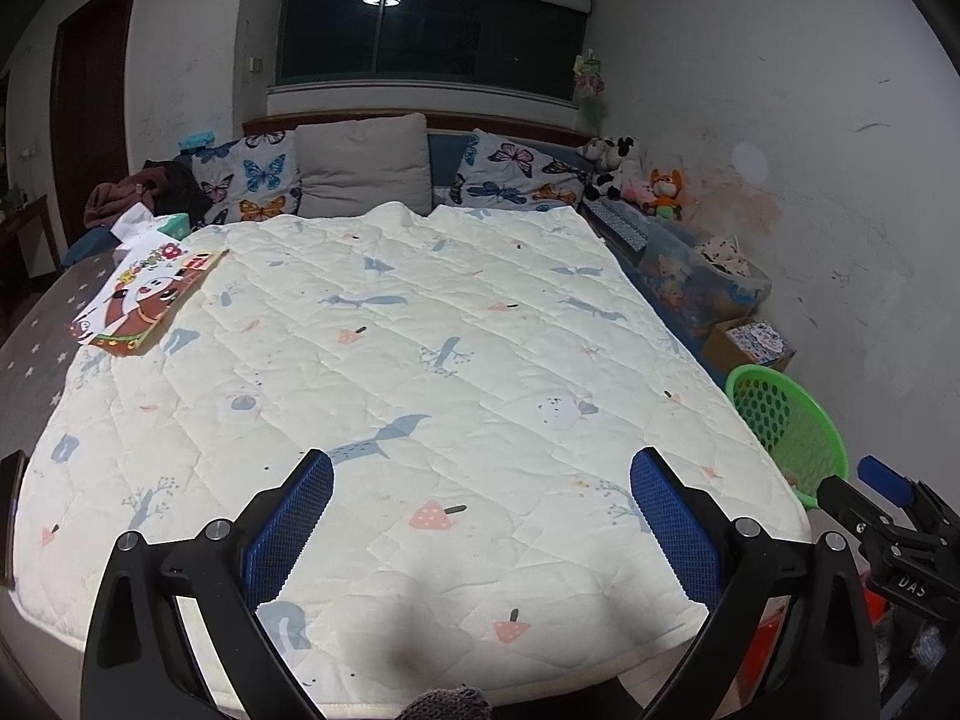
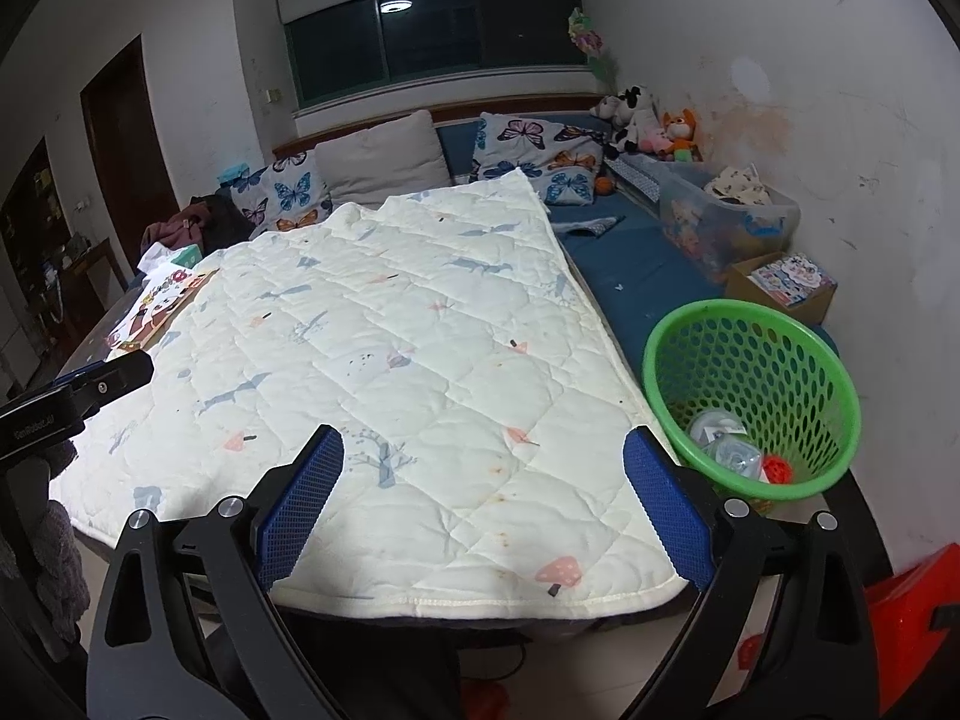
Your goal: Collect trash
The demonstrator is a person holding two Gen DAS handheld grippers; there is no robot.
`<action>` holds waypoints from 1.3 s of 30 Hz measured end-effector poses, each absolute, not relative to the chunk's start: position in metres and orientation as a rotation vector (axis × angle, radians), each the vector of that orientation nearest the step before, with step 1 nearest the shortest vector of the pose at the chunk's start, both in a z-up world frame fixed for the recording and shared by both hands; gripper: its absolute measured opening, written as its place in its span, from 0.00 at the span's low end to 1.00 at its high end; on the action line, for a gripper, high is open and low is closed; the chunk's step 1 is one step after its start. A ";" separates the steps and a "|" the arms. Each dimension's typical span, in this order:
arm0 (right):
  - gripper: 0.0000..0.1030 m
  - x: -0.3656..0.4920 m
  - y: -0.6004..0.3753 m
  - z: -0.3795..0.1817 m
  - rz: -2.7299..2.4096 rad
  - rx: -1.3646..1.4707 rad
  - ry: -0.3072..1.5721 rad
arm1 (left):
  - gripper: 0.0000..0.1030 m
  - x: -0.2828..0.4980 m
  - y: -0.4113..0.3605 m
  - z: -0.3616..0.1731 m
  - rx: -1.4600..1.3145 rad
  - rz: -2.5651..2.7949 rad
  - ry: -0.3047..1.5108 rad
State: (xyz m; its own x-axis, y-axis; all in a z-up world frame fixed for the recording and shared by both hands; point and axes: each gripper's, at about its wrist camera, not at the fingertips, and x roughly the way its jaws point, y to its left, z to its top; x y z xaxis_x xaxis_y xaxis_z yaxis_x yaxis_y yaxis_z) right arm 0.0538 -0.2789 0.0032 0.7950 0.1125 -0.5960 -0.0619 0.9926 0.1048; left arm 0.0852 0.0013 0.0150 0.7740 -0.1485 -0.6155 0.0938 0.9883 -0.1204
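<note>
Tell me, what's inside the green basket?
The green basket holds crumpled clear plastic wrapping and a small orange-red thing at the bottom. The near wall hides part of the floor, so more may lie there unseen.

Readable text: two marks, both on gripper bodies.

In the left wrist view, the white letters "DAS" stand on the black body of the right gripper [image 1: 888,483] at the frame's right edge. In the right wrist view, small pale print reading roughly "GenRobot.AI" stands on the black body of the left gripper [image 2: 105,378] at the frame's left edge; the letters are tiny and not fully sure. The picture book [image 1: 141,300] on the quilt's far left corner bears large coloured characters on its cover, too distorted to read. The printed box [image 2: 792,276] behind the green basket [image 2: 750,324] shows cartoon graphics with no legible wording.
</note>
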 end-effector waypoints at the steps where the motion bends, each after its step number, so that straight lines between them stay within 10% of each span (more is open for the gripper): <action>1: 0.92 0.054 -0.279 0.003 0.096 0.081 0.645 | 0.93 0.084 0.001 0.015 -0.081 -0.127 0.671; 39: 0.96 0.052 -0.270 0.001 0.126 0.057 0.606 | 0.93 0.077 0.004 0.017 -0.072 -0.062 0.649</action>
